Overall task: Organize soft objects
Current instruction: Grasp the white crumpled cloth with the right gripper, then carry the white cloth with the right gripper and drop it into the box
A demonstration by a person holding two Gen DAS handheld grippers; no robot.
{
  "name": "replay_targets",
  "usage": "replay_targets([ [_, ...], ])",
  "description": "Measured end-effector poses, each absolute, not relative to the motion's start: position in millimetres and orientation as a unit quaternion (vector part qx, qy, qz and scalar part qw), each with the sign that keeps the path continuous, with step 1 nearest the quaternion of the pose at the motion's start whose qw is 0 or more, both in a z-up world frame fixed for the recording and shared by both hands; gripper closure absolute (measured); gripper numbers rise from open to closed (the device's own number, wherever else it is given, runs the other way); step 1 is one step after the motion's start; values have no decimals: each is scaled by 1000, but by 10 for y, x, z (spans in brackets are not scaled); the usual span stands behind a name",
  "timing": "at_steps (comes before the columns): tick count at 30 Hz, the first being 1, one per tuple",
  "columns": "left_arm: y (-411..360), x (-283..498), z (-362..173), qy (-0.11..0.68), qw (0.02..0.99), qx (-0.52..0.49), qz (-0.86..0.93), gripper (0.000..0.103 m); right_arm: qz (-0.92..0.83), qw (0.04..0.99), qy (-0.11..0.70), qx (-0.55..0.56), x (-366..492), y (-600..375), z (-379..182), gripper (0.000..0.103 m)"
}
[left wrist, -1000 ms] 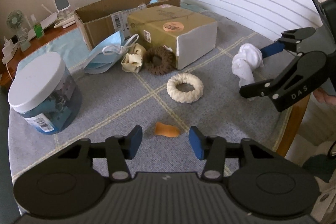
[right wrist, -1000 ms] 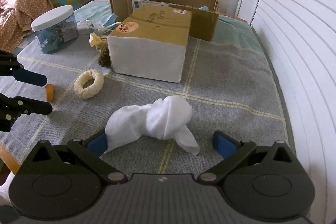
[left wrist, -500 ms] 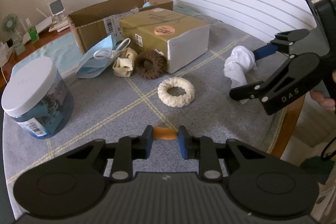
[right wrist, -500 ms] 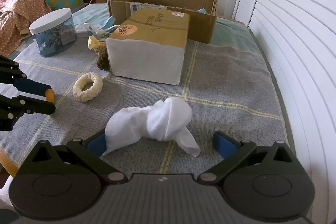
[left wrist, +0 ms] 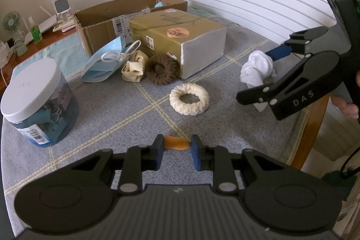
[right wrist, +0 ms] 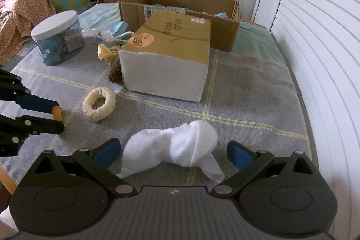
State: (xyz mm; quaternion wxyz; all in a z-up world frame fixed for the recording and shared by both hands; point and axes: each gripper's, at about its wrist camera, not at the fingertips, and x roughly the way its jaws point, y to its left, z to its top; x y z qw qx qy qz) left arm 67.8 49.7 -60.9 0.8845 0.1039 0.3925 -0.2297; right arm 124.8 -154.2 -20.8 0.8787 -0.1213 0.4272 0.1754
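The left gripper (left wrist: 176, 147) pinches a small orange piece (left wrist: 176, 142) at lower centre. The right gripper (right wrist: 172, 152), marked "DAS", stands wide around a white cloth (right wrist: 173, 152).

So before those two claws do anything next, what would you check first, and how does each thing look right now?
1. Left gripper shut on the orange piece: ok, both pads press its ends.
2. Orange piece lifted off the cloth: cannot tell.
3. Right gripper open around the white sock: ok, pads stand wide on either side, not touching it.
4. Sock centred between the pads: ok, roughly.
5. Cardboard box open and reachable: ok, though the tissue pack stands in front of it.
6. Cream ring clear of both grippers: ok.
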Motion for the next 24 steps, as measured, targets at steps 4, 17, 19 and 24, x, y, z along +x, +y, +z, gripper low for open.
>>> replay_targets([
  [4, 497, 693, -605, 395, 883, 105, -231, 79, 170, 879, 428, -129, 1237, -1527, -176, 22],
  [17, 462, 702, -473, 396, 881, 104, -238, 79, 167, 882, 420, -136, 1172, -1588, -30, 42],
  [19, 468, 696, -437, 393, 882, 103, -239, 79, 170, 882, 418, -133, 1172, -1596, 14, 42],
  [24, 484, 703, -378, 391, 883, 99, -238, 79, 172, 885, 413, -132, 1177, -1606, 92, 43],
])
